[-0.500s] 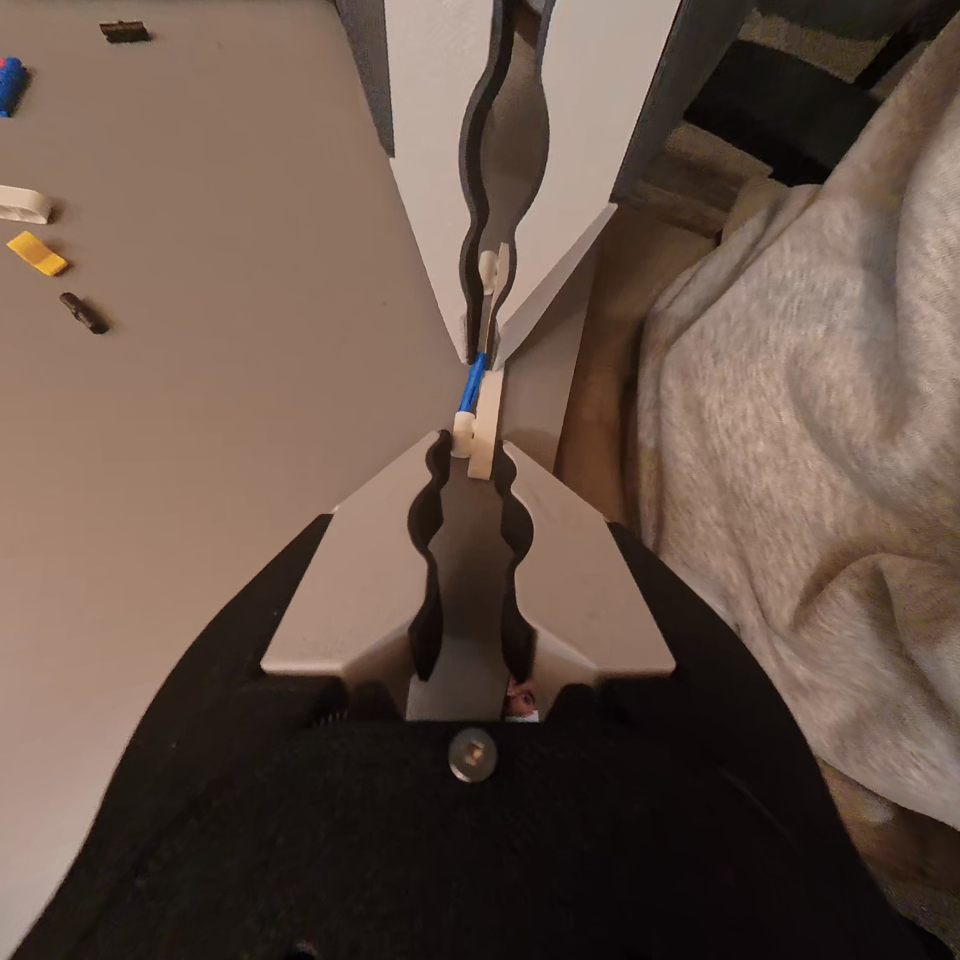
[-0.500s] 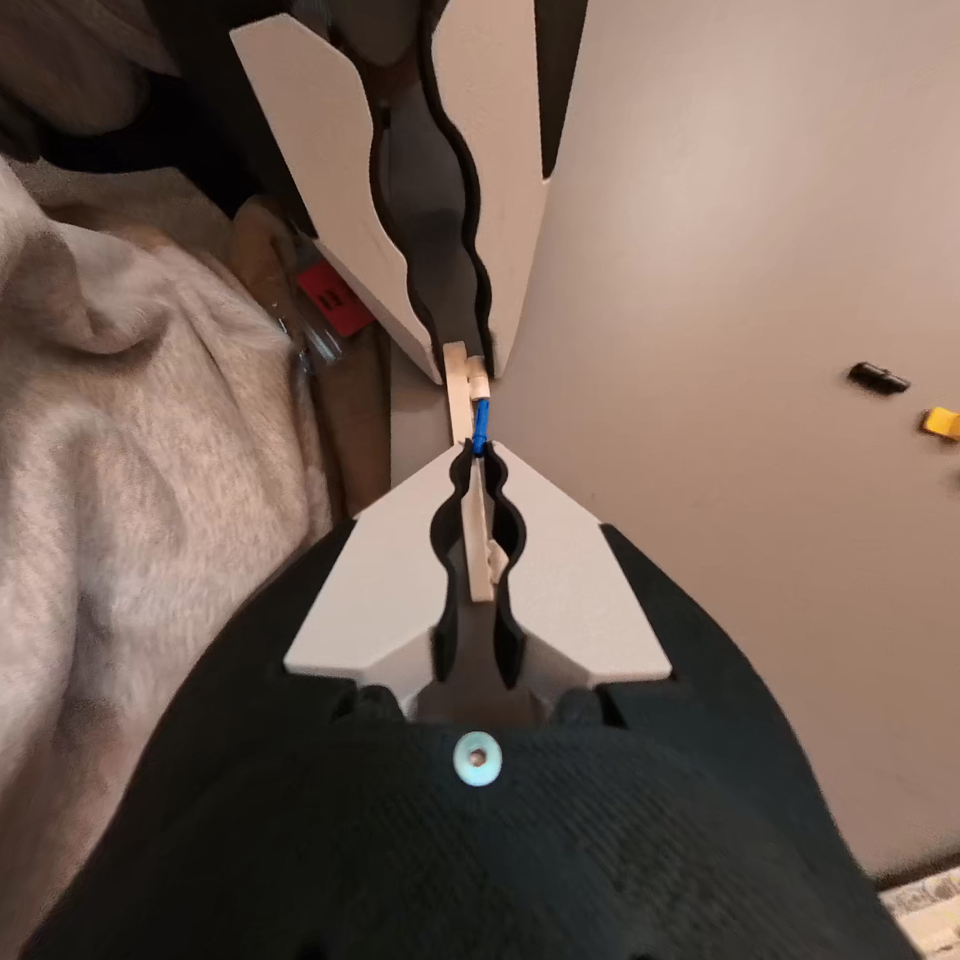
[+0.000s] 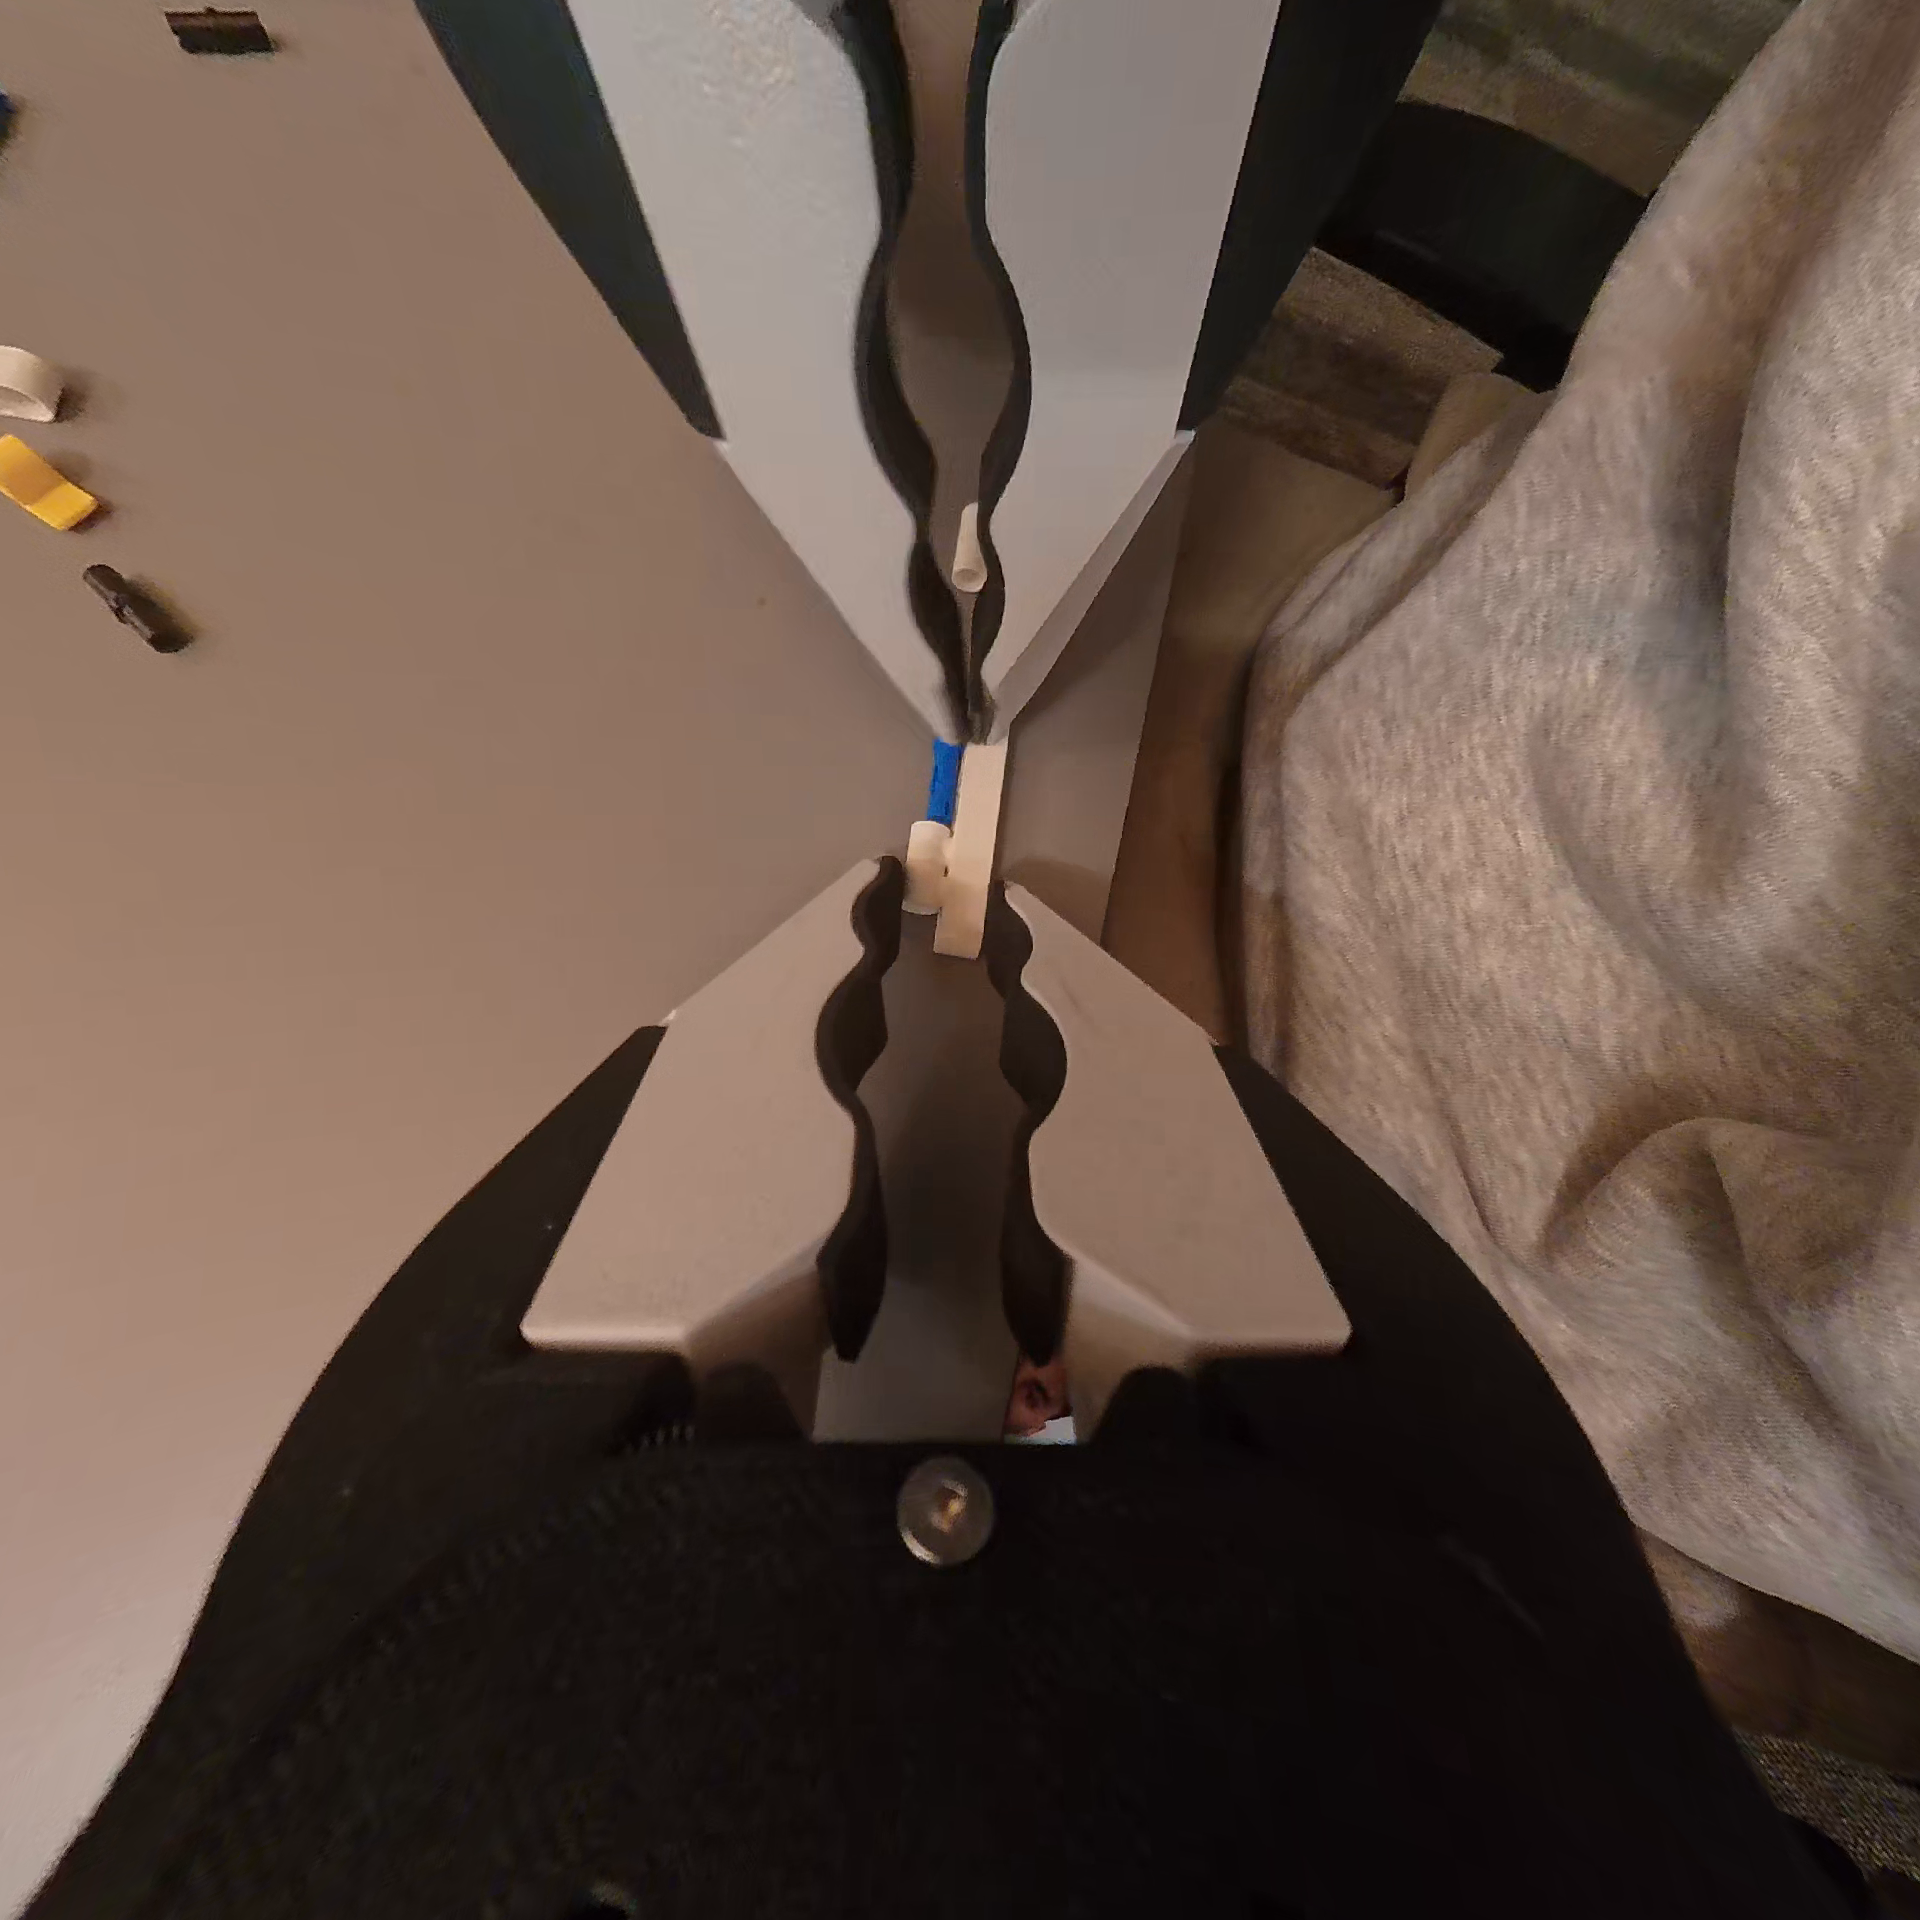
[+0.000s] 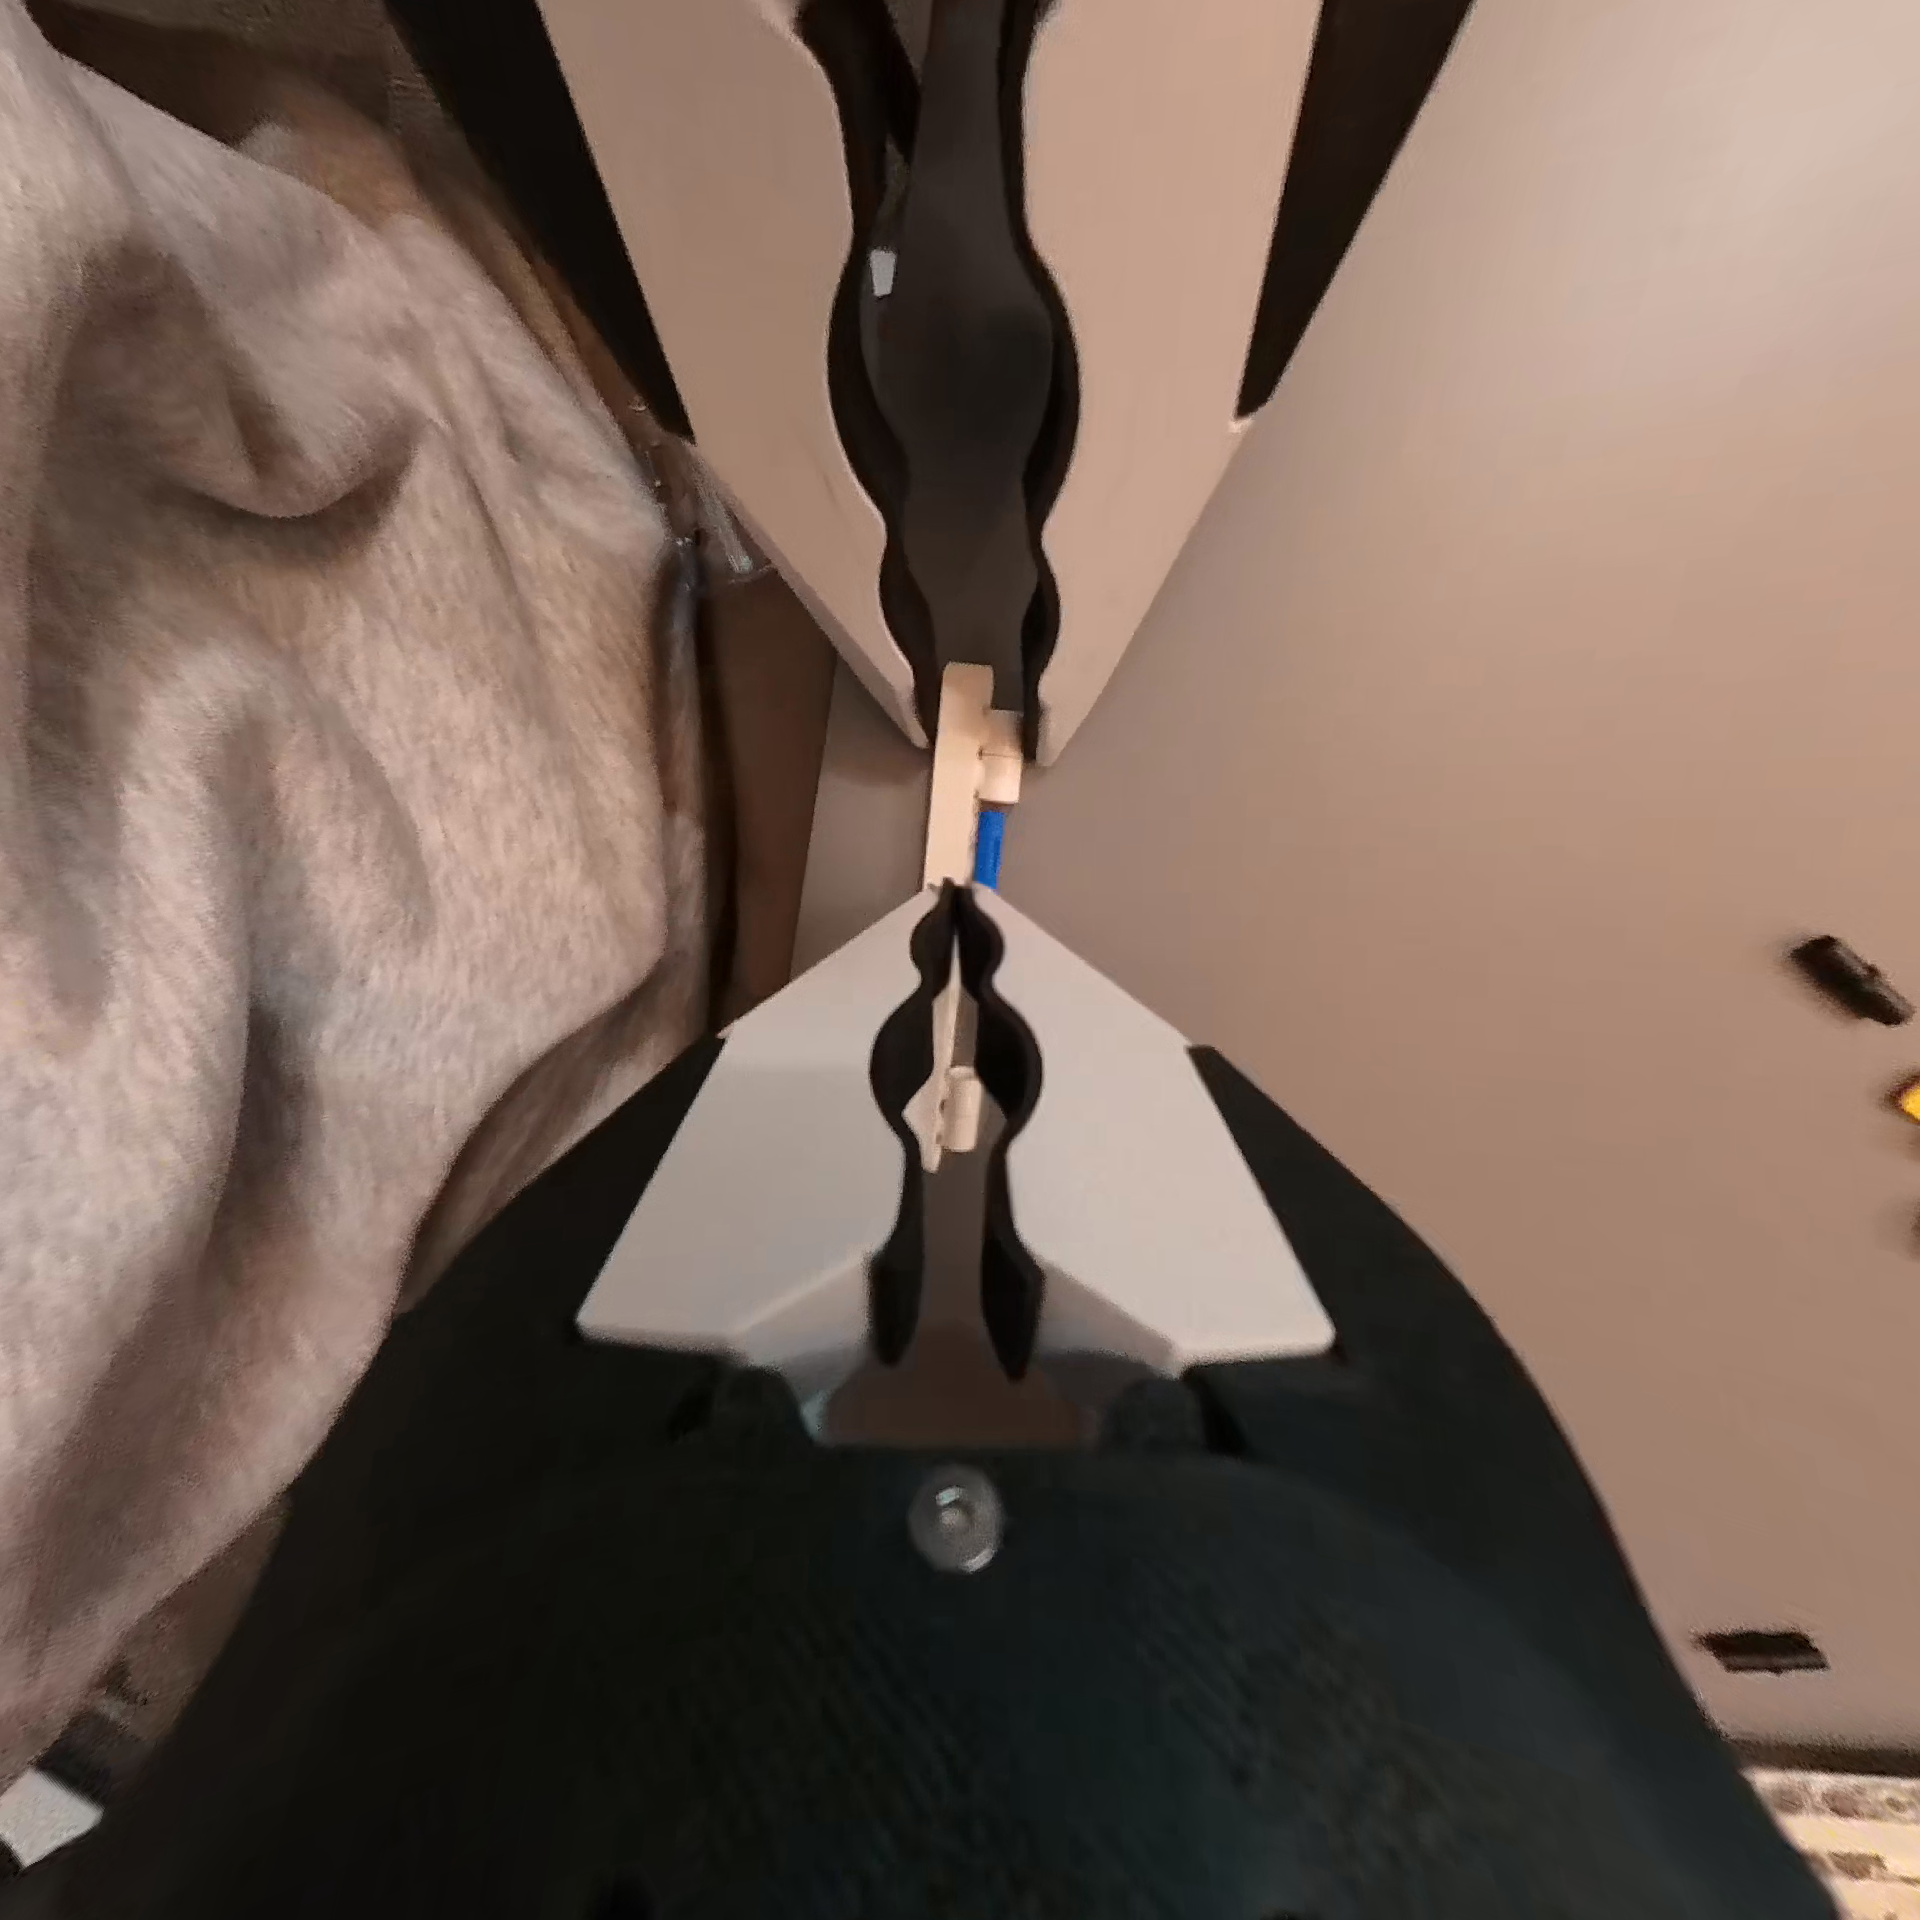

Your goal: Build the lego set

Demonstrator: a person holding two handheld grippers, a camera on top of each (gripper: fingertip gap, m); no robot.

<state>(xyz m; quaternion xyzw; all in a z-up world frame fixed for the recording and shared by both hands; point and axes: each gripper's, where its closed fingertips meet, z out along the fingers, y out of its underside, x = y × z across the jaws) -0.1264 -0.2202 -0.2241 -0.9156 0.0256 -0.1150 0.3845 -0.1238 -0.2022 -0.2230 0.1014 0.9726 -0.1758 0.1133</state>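
Your two hand-held grippers, left (image 3: 943,894) and right (image 4: 951,904), now closer tip to tip, both clamp the white beam (image 3: 971,831) with its blue pin (image 3: 943,774) above the worktop (image 3: 416,831), suggesting the joint is seating.

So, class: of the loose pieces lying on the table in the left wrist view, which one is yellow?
The yellow piece, between the white piece above and the black pin below.
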